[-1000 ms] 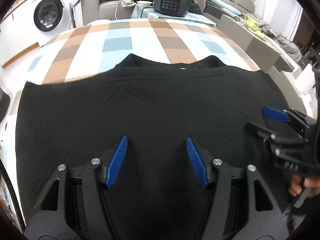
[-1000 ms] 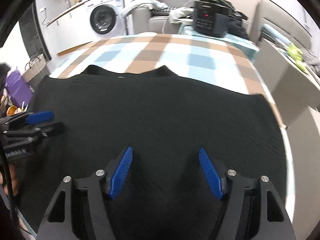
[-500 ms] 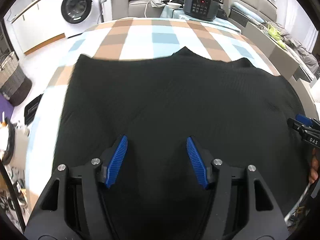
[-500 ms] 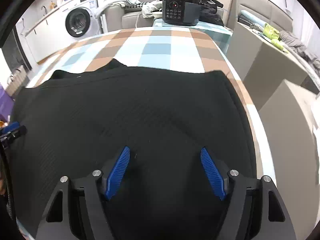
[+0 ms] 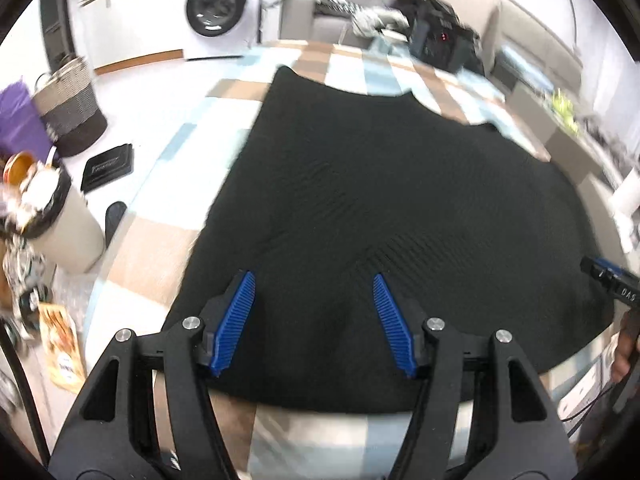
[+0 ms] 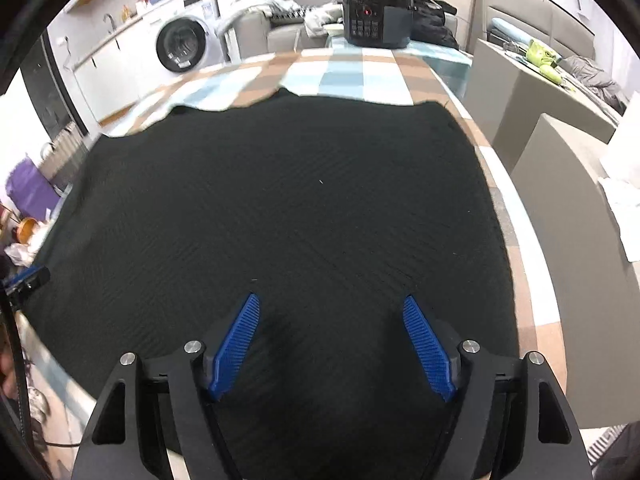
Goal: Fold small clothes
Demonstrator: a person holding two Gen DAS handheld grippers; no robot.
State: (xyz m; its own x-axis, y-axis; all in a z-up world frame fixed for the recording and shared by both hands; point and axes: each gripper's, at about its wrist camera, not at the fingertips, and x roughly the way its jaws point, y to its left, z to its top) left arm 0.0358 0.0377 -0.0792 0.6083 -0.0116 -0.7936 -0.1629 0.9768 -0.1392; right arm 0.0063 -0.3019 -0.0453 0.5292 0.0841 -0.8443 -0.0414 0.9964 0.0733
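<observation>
Black garment (image 5: 392, 216): one ribbed knit piece, spread flat on the checked tablecloth (image 5: 352, 64). It lies directly ahead of and beneath both tools, its near hem just behind the left tool's fingers.

Left gripper (image 5: 314, 320): jaws parted, nothing between the blue pads (image 5: 236, 320); it hangs over the garment's near left corner without gripping.

Right gripper (image 6: 332, 344): jaws spread wide and just been opening, no cloth pinched between them; it hangs over the garment's near edge, toward its right side. Its tip also shows at the right border of the left wrist view, with a hand (image 5: 626, 344) behind it.

Containers, left of the left tool, on the floor:
- Bin (image 5: 60, 224), pale, with dark liner, filled to the brim with crumpled white waste; blurred.
- Woven basket (image 5: 70, 108), two-tone; contents cannot be told.
- Orange bowl (image 5: 18, 164) beside the bin; contents unclear.

Far ahead of both tools: black cooker (image 6: 376, 24) at the table's far end; washing machine (image 6: 184, 46), door closed.
</observation>
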